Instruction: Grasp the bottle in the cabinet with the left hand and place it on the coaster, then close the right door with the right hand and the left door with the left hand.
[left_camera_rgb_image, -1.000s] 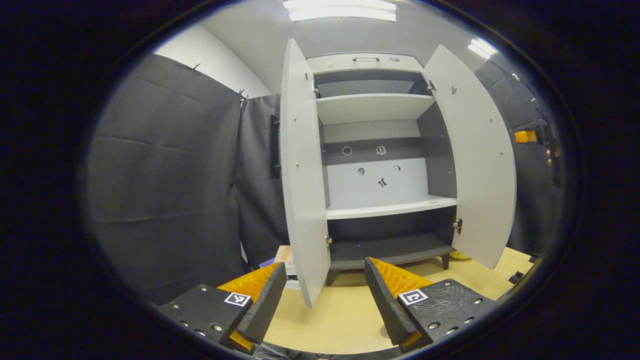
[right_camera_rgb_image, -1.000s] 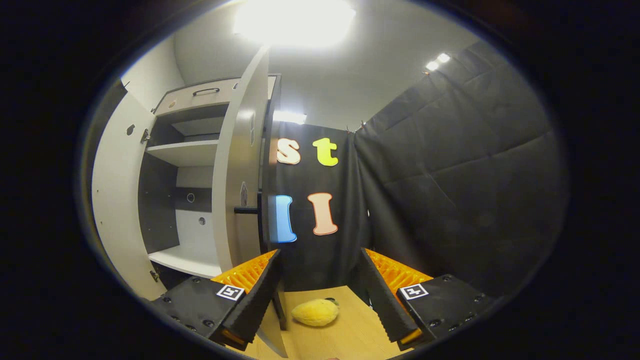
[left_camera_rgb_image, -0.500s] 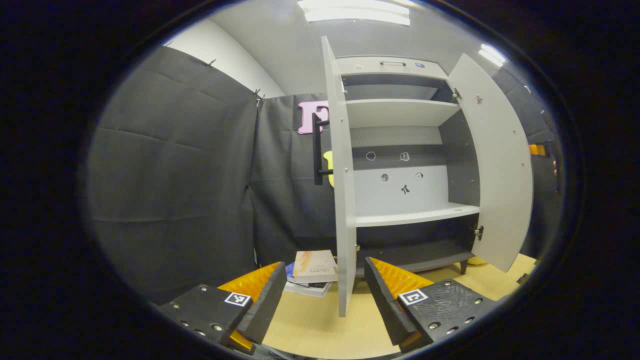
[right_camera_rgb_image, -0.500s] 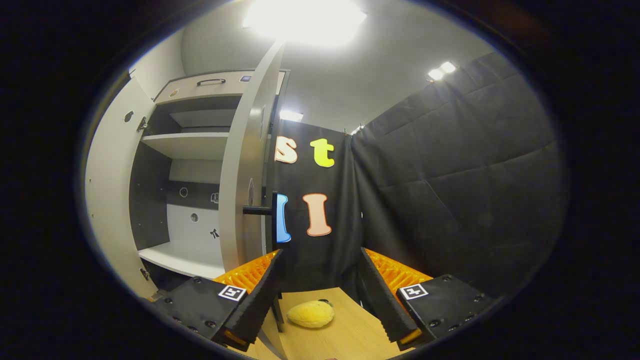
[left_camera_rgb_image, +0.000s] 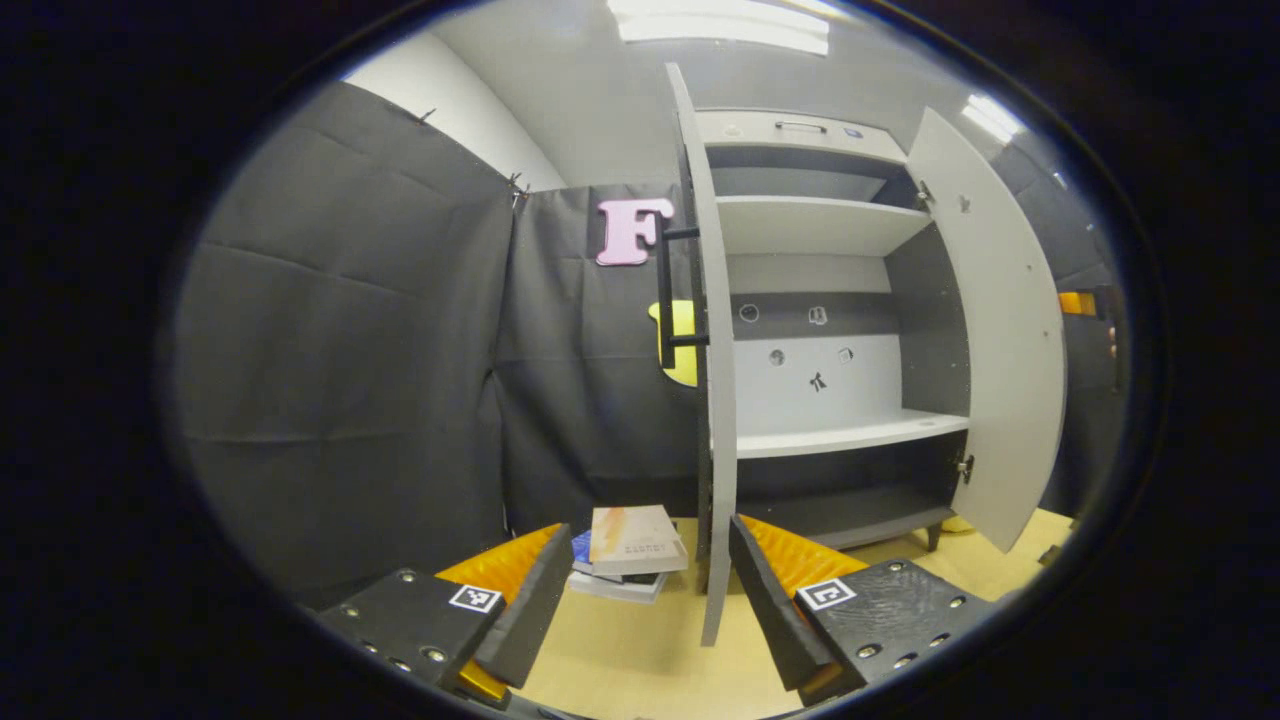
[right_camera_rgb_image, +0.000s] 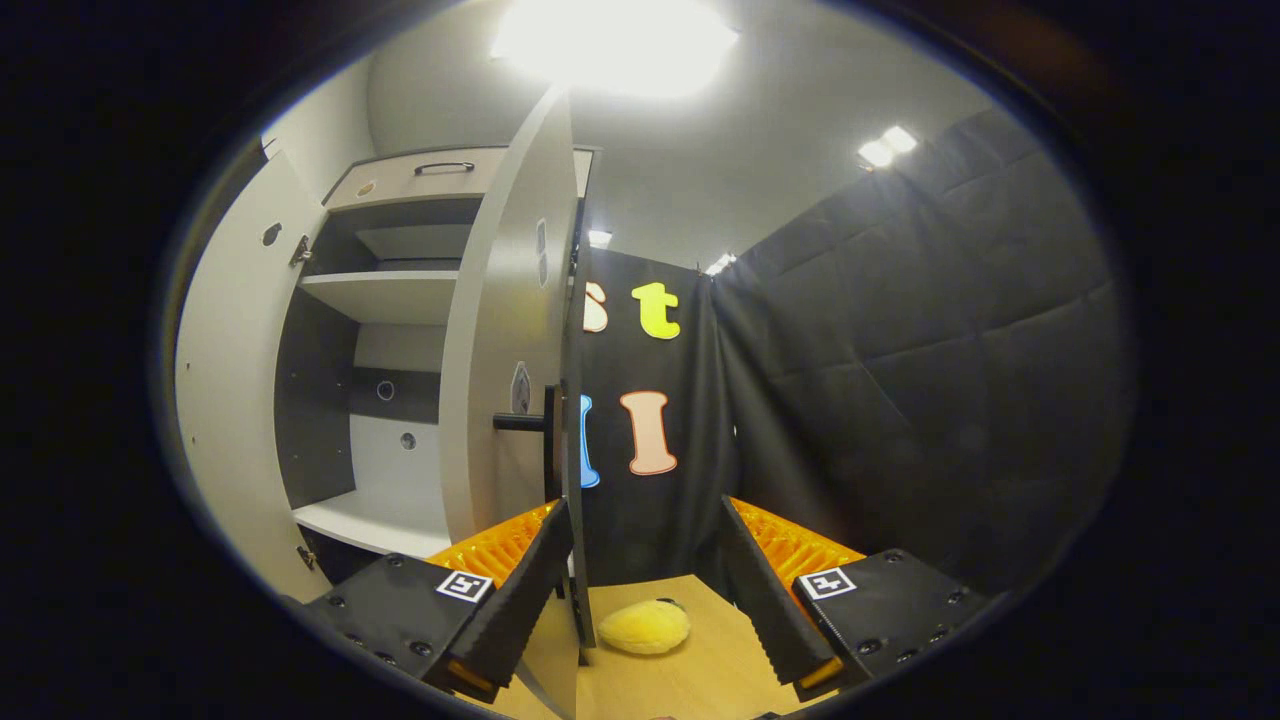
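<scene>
Our left gripper hangs released, jaws spread wide and empty, with the bottom corner of the tall pale-grey left door standing edge-on just beyond the gap between its fingers. Its black bar handle sits on the outer face, well above us. Left of the door foot lies a small stack of books on the light wooden table. Past the door we see the open grey cabinet with bare white shelves; we can make out no bottle inside, and neither bottle nor coaster is anywhere we can point to, so we judge the placing step done but cannot confirm it.

Our right gripper is likewise unclenched and holds nothing. The pale-grey right door stands edge-on just off its left finger, its short black handle near the edge. A soft yellow lemon-shaped toy lies on the table between the fingers, farther off.

The risks we judge from here: pushing either door with a finger tip on the thin edge could let it slip past and swing back; closing the left door first, or both at once, could make the leaves clash; a low sweep could knock the books or the toy.
</scene>
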